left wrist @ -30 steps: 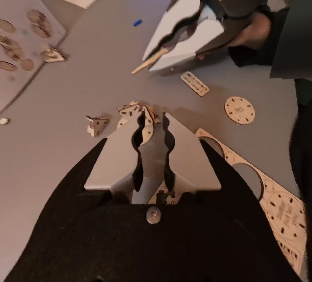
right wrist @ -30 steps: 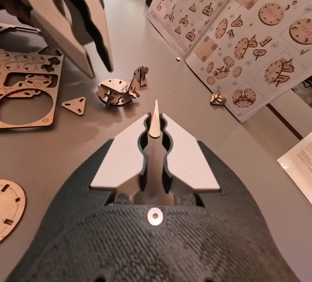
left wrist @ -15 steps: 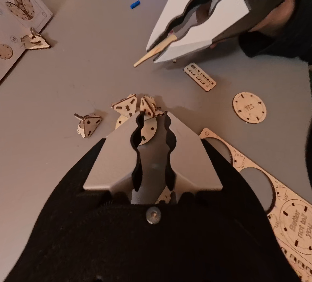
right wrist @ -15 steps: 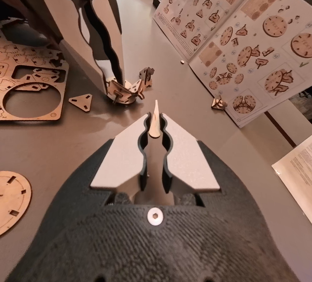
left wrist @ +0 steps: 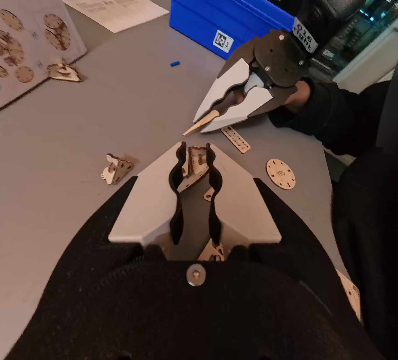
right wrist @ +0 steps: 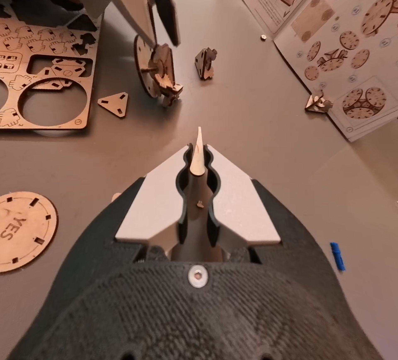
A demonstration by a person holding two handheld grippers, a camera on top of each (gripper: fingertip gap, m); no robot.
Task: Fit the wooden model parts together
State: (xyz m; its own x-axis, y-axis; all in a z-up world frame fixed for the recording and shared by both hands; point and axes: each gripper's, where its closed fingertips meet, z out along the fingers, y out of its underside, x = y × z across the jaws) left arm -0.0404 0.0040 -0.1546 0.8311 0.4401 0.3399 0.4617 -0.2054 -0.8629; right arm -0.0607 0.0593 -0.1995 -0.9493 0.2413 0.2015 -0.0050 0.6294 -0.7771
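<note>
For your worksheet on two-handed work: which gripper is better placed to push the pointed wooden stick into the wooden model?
Probably the right gripper: it grips the pointed stick, tip aimed forward. The left gripper is busy clamping the wooden model.

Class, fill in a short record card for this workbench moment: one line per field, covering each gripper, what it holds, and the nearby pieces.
Surface: grey table
Left gripper: fingers closed on a small wooden assembly, disc part tilted on edge
Right gripper: fingers shut on a tapered wooden stick, tip pointing forward
Near left gripper: loose triangular sub-assembly, slotted wooden strip
Near right gripper: flat triangle piece, round wooden disc, cut-out wooden sheet
Paper: open instruction booklet
Background: blue bin
</note>
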